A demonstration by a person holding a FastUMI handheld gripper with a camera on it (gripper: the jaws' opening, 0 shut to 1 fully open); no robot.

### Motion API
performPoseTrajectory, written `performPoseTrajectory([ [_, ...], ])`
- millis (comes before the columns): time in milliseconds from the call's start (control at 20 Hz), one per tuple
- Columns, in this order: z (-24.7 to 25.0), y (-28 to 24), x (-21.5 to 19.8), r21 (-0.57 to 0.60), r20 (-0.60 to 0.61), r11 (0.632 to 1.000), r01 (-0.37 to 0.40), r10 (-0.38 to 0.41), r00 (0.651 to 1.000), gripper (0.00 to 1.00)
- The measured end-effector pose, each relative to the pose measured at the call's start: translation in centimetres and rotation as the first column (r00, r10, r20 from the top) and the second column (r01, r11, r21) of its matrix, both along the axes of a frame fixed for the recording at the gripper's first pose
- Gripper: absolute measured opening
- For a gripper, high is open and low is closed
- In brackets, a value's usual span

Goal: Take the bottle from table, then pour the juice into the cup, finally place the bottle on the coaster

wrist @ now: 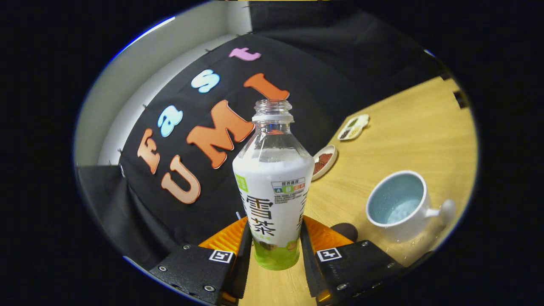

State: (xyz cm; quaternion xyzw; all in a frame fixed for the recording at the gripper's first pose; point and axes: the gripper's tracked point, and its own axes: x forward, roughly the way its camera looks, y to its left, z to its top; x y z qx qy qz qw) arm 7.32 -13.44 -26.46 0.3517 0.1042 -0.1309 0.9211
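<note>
The gripper (275, 250) has both fingers pressed against the lower body of the bottle (274, 187), one on each side, pinching it so that it stands along the fingers with its mouth uncapped and away from the camera. The whole scene is tilted in the view, the wooden table (408, 140) sloping up to the right behind the bottle. A white liquid fills the bottle up to its shoulder, and the clear neck above is empty. To the right of the fingers and near them stands a white cup (401, 204) with a pale blue inside and its handle turned away from the bottle; a little pale liquid lies in its bottom. Between the cup and the right finger a dark round coaster (346, 230) lies flat, partly hidden by the finger. Bare tabletop stretches beyond the cup to the far edge. Beyond the bottle, at the table's back edge by the black cloth wall (140, 212), sit a small dish (325, 161) holding something reddish brown and, farther off, a divided snack tray (354, 126).
</note>
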Motion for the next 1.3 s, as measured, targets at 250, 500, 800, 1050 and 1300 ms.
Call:
performPoseTrajectory([
  [250, 2.3, 0.4, 1.0, -0.306, 0.002, 0.95, -0.061, 0.065, 0.998, 0.57],
  [500, 2.9, 1.1, 2.6, -0.552, -0.051, 0.827, -0.113, 0.101, 0.994, 0.57],
  [800, -0.5, 0.9, 4.0, -0.692, -0.189, 0.698, -0.186, 0.073, 0.979, 0.57],
  [1050, -4.8, 0.1, 4.2, -0.685, -0.303, 0.682, -0.255, 0.052, 0.952, 0.57],
  [1300, -7.9, -0.7, 3.8, -0.627, -0.361, 0.729, -0.275, 0.041, 0.932, 0.57],
])
